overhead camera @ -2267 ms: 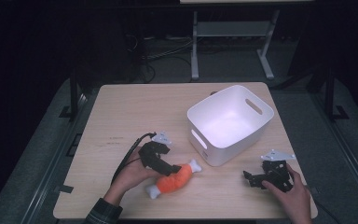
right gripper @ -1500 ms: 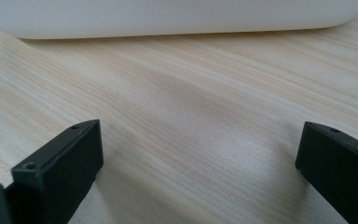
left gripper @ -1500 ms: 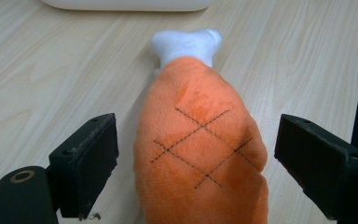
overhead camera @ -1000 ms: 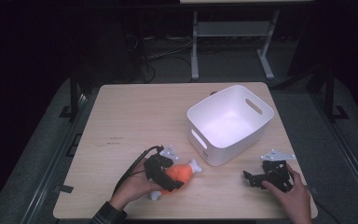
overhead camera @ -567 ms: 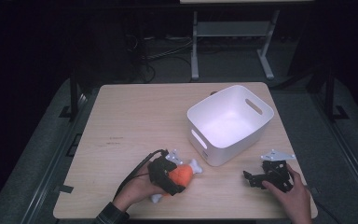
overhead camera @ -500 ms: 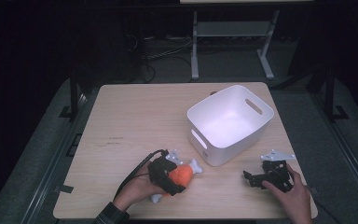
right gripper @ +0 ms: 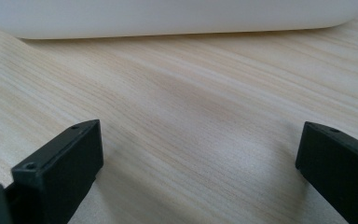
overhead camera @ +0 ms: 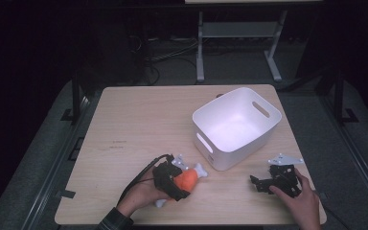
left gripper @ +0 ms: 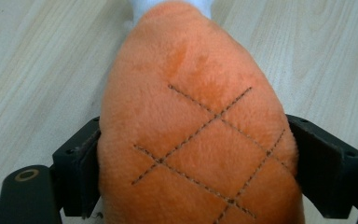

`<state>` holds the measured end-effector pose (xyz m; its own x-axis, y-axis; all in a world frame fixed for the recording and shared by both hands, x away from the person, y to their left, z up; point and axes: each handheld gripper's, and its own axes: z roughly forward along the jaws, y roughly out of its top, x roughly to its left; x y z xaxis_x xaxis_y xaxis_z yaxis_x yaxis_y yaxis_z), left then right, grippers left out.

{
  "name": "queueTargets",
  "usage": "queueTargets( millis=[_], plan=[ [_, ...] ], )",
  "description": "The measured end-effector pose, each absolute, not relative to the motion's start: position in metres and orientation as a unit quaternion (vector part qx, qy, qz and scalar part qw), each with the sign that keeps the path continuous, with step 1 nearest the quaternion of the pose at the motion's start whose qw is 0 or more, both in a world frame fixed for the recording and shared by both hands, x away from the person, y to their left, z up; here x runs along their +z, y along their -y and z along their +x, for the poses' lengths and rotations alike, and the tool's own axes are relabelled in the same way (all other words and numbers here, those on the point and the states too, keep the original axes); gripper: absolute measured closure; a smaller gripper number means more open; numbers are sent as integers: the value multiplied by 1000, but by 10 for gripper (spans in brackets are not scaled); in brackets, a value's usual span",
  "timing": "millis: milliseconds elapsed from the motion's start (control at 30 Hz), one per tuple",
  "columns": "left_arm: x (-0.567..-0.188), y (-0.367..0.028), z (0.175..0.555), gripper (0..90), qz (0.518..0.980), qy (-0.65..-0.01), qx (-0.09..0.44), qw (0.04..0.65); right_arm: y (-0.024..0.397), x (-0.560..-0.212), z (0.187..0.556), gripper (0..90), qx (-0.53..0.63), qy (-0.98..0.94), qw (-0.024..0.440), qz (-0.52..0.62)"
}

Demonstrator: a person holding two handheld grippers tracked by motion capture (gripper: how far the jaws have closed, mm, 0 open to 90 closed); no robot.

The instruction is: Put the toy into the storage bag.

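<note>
My left gripper (overhead camera: 176,180) had slid along plush drumstick (overhead camera: 188,179) from white end onto orange body, now clamped on it, pads pressing both flanks. Toy near tabletop's front edge, left of centre, resting or barely off wood, cannot tell. My right gripper (overhead camera: 268,182) unmoved by front right corner, jaws spread, nothing held. White bin (overhead camera: 237,126) just beyond toy, empty. Grasp looked set; lift into bin seemed likely next.

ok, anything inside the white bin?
The white bin looks empty in the high view: bare white floor and far walls. The near wall hides a strip of floor just behind it. The orange plush toy is outside, on the table between the left gripper's jaws.
</note>
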<state>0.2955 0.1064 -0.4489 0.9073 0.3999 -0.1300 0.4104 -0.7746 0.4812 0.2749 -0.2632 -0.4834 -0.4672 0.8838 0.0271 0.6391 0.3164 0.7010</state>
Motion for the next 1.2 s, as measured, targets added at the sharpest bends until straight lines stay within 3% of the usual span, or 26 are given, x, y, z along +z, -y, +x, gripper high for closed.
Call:
queueTargets(
  millis=[1200],
  plan=[
    [-425,-137,309,211,927,-233,-15,292,263,-483,275,2,331,-790,185,482]
  ],
)
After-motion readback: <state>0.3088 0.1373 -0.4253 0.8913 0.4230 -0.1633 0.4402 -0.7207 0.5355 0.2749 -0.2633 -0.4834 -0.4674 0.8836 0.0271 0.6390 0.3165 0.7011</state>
